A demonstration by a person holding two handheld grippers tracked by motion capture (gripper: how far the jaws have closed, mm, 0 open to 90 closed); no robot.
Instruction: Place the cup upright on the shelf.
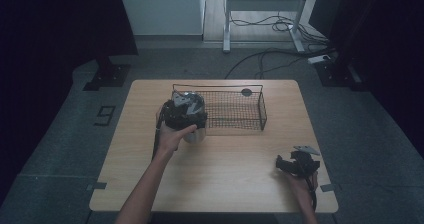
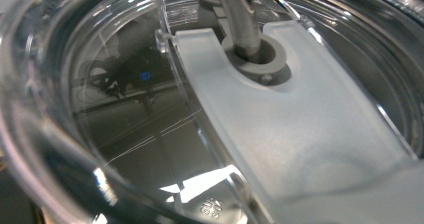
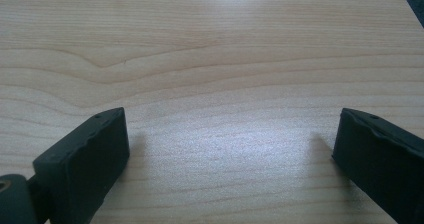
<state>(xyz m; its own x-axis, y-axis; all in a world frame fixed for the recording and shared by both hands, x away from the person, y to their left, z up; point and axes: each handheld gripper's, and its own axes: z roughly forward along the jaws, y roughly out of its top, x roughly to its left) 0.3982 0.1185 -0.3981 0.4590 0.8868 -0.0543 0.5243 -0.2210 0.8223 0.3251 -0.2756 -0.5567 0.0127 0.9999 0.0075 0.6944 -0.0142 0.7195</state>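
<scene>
Left gripper [image 1: 186, 115] sat over a clear lidded jar [image 1: 194, 118] at the left end of the wire basket [image 1: 250, 115], toward the far middle of the bench [image 1: 225, 179]. From the high view I saw the jar standing at the basket's near-left corner, but I could not tell whether it was inside the wire or just against it. The left hand [image 1: 172, 136] came up from below and wrapped the gripper body, fingers against the jar's side. The left gripper view looked at the jar from very close: a clear round lid [image 2: 125, 134] with a frosted white strip [image 2: 300, 134] running across it and a grey post [image 2: 245, 24] rising through a grey collar in that strip. Its jaws were out of sight there, and from above the gripper hid them, so I could not tell whether it was wide, narrow or clamped on anything. Right gripper [image 1: 295, 164] lay well apart, near the bench's near-right corner, held by the right hand [image 1: 302, 184]. In its own view the right gripper [image 3: 230, 144] stood wide, jaws far apart over bare wood grain, nothing between them.
</scene>
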